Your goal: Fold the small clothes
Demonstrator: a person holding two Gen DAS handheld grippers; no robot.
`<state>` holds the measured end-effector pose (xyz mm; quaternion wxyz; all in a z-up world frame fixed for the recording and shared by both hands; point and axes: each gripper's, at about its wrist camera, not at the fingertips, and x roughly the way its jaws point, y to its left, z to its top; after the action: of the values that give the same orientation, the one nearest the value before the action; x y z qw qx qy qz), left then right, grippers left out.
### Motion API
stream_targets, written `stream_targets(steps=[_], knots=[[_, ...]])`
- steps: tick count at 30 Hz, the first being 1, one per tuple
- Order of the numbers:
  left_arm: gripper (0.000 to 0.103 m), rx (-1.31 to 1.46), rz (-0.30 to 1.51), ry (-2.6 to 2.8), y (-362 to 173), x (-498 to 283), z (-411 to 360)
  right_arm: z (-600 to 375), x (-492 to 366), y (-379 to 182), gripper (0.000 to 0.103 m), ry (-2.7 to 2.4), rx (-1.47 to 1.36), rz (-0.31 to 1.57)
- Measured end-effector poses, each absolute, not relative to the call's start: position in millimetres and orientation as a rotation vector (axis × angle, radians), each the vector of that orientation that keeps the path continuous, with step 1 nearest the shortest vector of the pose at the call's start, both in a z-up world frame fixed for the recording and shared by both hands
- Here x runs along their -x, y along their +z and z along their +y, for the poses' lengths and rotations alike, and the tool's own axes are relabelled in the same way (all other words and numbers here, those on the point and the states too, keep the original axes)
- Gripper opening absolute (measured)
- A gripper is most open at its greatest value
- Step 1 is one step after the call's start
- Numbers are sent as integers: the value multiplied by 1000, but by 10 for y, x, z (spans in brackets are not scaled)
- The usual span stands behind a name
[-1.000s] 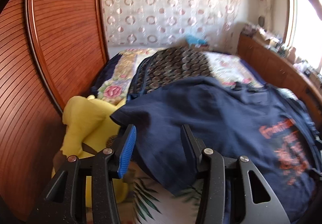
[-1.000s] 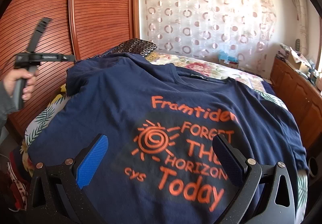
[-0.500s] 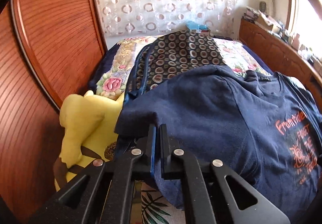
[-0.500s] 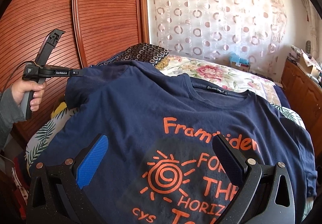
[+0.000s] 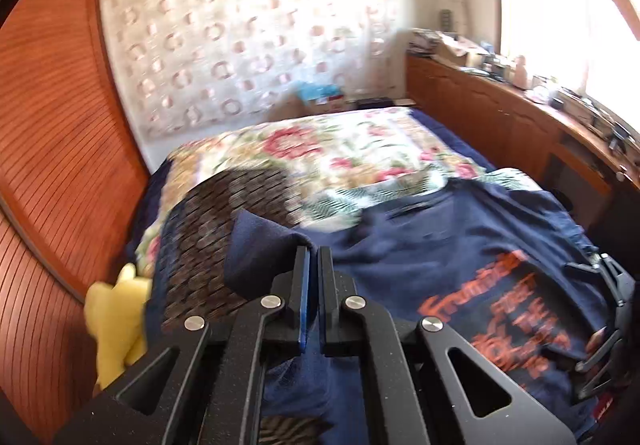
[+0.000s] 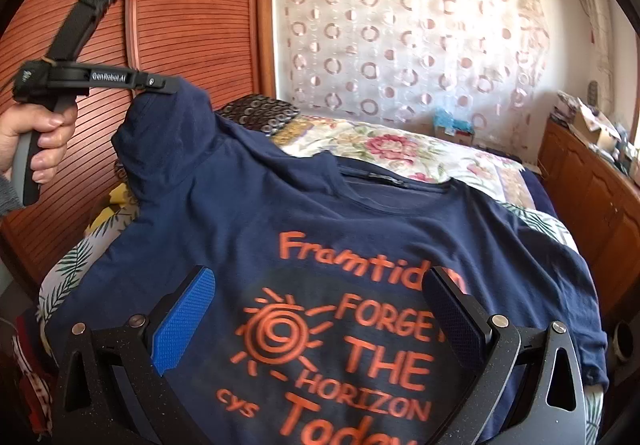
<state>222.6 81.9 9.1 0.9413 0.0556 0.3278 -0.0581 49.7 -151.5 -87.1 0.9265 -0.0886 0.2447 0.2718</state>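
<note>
Two claws over bed (image 6: 400, 149): my left claw (image 5: 313, 257) clenched on navy T-shirt (image 6: 320, 221) sleeve, lifted; right claw (image 6: 320, 309) released, hovering above print. Sleeve fold apparently underway; next, carry sleeve inward across chest.

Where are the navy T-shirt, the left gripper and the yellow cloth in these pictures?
navy T-shirt (image 6: 360, 213): right wrist view, on the chest above the orange print.
left gripper (image 5: 313, 261): left wrist view, between the fingertips, shut on the sleeve.
yellow cloth (image 5: 114, 309): left wrist view, on its middle, at the bed's left edge.
</note>
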Motion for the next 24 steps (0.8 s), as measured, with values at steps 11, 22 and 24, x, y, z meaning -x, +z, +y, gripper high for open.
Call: stream_targets(steps=[11,22,24], knots=[[54,-114,644,-210,140,-2049,536,-1494,-456,-863,102,514,164,512],[70,-79,688,-171,-385,-1647,813,-1204,-435,-935,81,588,152,537],[70,-56,699,-171,-505,-1588,799,-1194,-454,-954,81,583,146,545]])
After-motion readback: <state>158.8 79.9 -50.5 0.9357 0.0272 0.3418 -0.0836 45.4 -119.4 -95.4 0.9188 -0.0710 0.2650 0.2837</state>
